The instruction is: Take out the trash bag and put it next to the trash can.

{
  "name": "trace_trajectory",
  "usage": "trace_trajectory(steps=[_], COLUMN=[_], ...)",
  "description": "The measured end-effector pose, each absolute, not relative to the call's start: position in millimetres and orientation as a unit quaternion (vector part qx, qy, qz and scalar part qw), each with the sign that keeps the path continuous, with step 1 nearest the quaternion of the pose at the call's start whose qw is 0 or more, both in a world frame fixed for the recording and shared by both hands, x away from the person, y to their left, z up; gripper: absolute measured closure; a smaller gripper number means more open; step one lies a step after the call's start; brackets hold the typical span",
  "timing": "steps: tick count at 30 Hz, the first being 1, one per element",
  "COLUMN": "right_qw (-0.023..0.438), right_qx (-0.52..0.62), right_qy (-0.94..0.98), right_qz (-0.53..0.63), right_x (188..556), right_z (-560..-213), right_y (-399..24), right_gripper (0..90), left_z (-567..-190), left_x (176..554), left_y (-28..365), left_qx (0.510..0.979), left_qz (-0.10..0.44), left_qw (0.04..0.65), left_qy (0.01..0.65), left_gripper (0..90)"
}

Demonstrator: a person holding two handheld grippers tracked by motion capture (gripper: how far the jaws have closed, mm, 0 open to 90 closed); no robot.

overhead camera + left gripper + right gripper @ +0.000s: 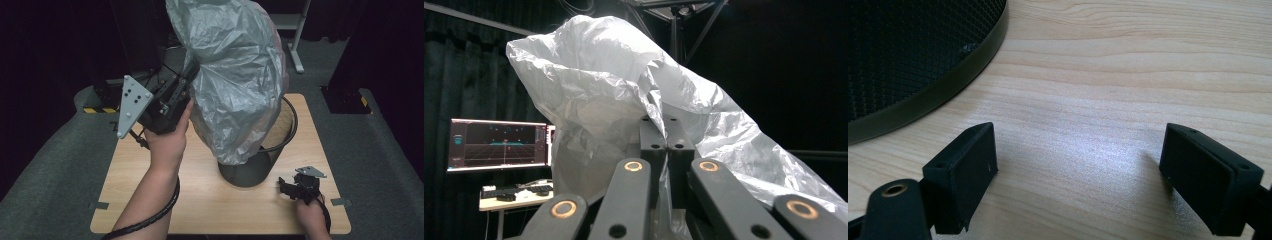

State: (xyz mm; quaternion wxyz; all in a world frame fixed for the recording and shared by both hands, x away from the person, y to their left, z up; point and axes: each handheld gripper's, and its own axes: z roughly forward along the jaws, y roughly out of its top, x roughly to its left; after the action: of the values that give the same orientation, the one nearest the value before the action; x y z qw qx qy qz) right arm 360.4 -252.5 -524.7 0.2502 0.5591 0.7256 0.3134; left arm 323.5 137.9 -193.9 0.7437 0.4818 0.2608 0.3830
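Observation:
A crinkled grey plastic bag (235, 75) hangs high over the black mesh waste bin (287, 131), and its lower end droops down to the bin's mouth. My left gripper (192, 75) is raised at the bag's left side, shut on a fold of it. In the left gripper view the bag (589, 85) billows above the closed jaws of the left gripper (666, 140), with film pinched between them. My right gripper (283, 186) rests low on the wooden table (200, 200), right of the bin's base. The right gripper (1078, 165) is open with bare table (1108, 75) between its jaws, beside the bin (913, 60).
The table stands on grey carpet, with its front edge near the person. Dark frame posts with a yellow-black striped foot (102, 109) stand behind the table at the left. A white stand leg (295, 50) is at the back. A lit monitor (499, 145) sits on a far desk.

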Motion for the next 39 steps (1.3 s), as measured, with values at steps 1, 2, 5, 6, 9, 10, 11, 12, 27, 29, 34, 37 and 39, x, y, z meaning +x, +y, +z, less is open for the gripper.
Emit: trace_trajectory(steps=[1, 2, 5, 6, 9, 10, 11, 12, 27, 29, 34, 37, 39], right_qw=[0.247, 0.247, 0.25, 0.25, 0.25, 0.25, 0.25, 0.251, 0.249, 0.249, 0.246, 0.245, 0.246], right_qx=[0.562, 0.561, 0.556, 0.556, 0.556, 0.557, 0.557, 0.557, 0.555, 0.555, 0.556, 0.556, 0.556], right_qy=[0.725, 0.725, 0.727, 0.728, 0.727, 0.727, 0.727, 0.727, 0.729, 0.729, 0.729, 0.729, 0.729], right_qz=[0.314, 0.314, 0.315, 0.315, 0.315, 0.315, 0.315, 0.314, 0.313, 0.313, 0.315, 0.315, 0.315], right_x=[360, 360, 361, 361, 361, 361, 361, 361, 362, 362, 362, 362, 362], right_z=[-525, -525, -525, -525, -525, -525, -525, -525, -525, -525, -525, -525, -525], right_y=[-252, -252, -252, -252, -252, -252, -252, -252, -252, -252, -251, -251, -251], right_gripper=[14.7, 14.6, 14.6, 14.6, 14.6, 14.6, 14.5, 14.6, 14.5, 14.5, 14.5, 14.5, 14.5], left_z=[-193, -193, -192, -192, -192, -192, -192, -192, -189, -188, -188, -188, -189], left_x=[323, 322, 321, 321, 321, 320, 319, 319, 312, 312, 311, 311, 311], left_y=[140, 140, 143, 144, 147, 149, 151, 152, 174, 178, 186, 190, 190], left_qx=[0.479, 0.477, 0.475, 0.475, 0.472, 0.47, 0.469, 0.469, 0.459, 0.455, 0.451, 0.448, 0.452], left_qz=[0.383, 0.385, 0.385, 0.388, 0.387, 0.39, 0.39, 0.391, 0.402, 0.405, 0.41, 0.409, 0.414], left_qw=[0.746, 0.746, 0.746, 0.745, 0.747, 0.746, 0.746, 0.745, 0.742, 0.742, 0.74, 0.741, 0.736], left_qy=[0.261, 0.26, 0.263, 0.262, 0.265, 0.265, 0.266, 0.267, 0.277, 0.28, 0.284, 0.288, 0.288], left_gripper=[89.0, 89.0, 89.0, 89.0, 89.0, 89.0, 89.0, 89.0, 89.1, 89.1, 89.1, 89.1, 89.2])
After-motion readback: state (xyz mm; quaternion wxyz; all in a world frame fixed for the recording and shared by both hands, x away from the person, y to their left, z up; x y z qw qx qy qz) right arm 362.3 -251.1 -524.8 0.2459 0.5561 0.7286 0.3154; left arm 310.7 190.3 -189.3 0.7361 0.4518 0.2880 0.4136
